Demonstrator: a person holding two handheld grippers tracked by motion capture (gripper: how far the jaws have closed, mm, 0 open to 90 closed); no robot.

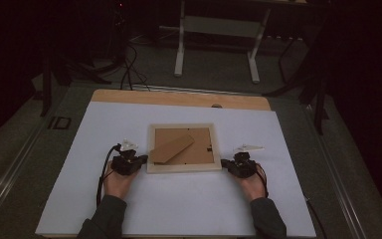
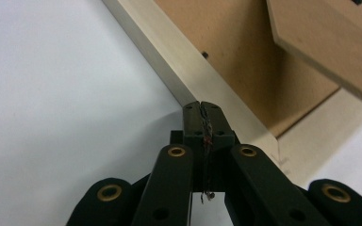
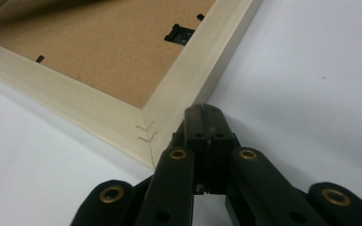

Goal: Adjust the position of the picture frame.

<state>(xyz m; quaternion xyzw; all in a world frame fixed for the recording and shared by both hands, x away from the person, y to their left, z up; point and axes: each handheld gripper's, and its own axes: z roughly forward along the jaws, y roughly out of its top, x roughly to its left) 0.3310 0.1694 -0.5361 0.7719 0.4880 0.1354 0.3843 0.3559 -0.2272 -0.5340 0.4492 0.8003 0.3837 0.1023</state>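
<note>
Where white sheet (image 1: 179,199) covers table, pale wooden picture frame (image 1: 184,167) lies face down, centre of high view; square, smooth, brown fibreboard backing, easel stand (image 1: 171,148) inside. Left gripper (image 1: 140,161) at lower-left corner, right gripper (image 1: 225,164) at lower-right corner; jaws of both closed, gripping nothing.

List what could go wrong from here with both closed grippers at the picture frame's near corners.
1. The left gripper and right gripper press the picture frame with shut tips only; uneven pushes could twist it on the white tabletop.
2. The cardboard easel stand juts up loosely and might snag.
</note>
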